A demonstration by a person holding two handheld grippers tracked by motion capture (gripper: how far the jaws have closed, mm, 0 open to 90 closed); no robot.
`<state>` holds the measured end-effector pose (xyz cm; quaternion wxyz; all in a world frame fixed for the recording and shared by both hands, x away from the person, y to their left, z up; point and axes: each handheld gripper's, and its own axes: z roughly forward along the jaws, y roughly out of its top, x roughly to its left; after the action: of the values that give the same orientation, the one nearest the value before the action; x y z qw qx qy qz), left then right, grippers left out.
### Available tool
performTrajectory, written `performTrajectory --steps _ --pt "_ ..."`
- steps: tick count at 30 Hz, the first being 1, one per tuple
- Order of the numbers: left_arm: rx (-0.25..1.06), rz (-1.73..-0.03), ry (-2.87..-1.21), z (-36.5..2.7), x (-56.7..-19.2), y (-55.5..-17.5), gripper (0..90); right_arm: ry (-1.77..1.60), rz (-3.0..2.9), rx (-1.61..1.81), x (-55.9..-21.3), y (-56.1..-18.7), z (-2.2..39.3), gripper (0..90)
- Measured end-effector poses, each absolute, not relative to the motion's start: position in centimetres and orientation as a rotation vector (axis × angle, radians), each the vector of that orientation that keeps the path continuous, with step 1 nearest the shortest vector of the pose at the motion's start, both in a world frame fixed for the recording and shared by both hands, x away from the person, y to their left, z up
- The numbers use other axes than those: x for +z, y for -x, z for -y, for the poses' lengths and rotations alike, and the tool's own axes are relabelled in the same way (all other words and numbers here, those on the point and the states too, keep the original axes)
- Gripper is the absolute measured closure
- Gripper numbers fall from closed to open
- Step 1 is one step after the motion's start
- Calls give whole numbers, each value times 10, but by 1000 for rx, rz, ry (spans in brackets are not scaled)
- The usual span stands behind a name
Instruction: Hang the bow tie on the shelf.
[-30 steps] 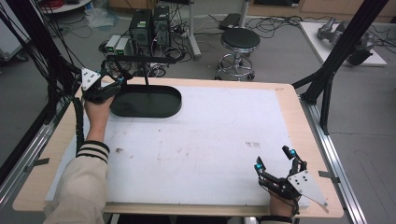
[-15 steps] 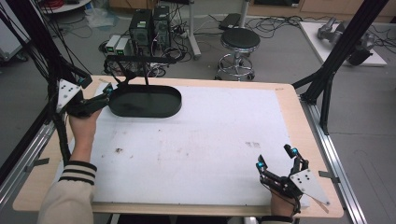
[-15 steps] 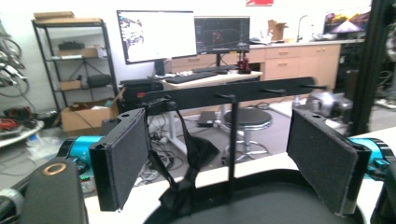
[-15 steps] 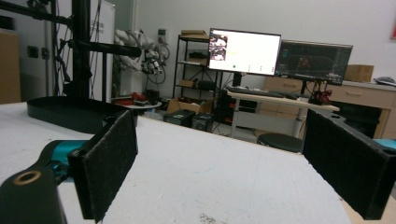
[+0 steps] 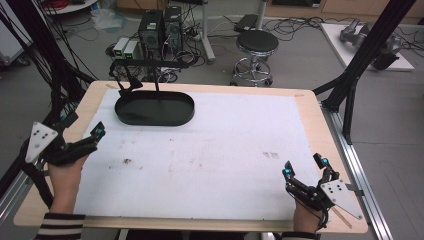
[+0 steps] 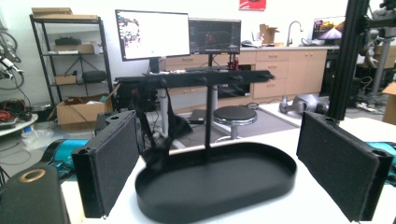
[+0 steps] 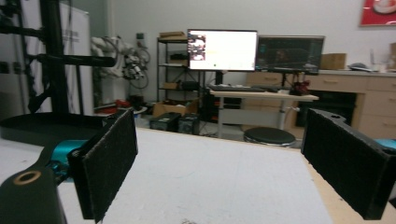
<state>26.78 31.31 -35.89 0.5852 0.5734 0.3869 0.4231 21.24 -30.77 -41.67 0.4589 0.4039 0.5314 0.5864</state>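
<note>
Table (image 5: 210, 150) under a white sheet, wooden rim showing at the edges. Black oval tray (image 5: 155, 108) with an upright post and crossbar stands at the far left of the table, nothing in it. Left gripper (image 5: 97, 134) hangs over the table's left edge, near the tray but apart from it, jaws just opened wide, nothing between them. Right gripper (image 5: 305, 167) at the near right corner, jaws spread, nothing between them.
</note>
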Motion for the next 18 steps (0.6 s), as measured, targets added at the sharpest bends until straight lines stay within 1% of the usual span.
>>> performTrajectory --steps 1,3,4,5,10,11,18 --pt "987 -902 -1337 -313 -359 -268 135 -1000 -1314 1446 -416 -213 308 99" --pt "993 -918 -1339 -314 -371 -249 135 -1009 -1325 1447 -413 -215 307 99" --pt "993 -918 -1339 -314 -371 -249 135 -1010 -1328 1450 -412 -216 306 99" --pt "978 -922 -1329 -315 -377 -241 135 -1016 -1330 1458 -411 -217 305 99" --pt "958 -924 -1343 -316 -381 -234 136 -1001 -1351 1475 -408 -219 303 99" --pt "976 -916 -1313 -317 -383 -228 136 -984 -1375 1479 -406 -220 302 99" --pt "1001 -861 -1278 -318 -387 -214 136 -996 -1409 1490 -409 -223 303 99"
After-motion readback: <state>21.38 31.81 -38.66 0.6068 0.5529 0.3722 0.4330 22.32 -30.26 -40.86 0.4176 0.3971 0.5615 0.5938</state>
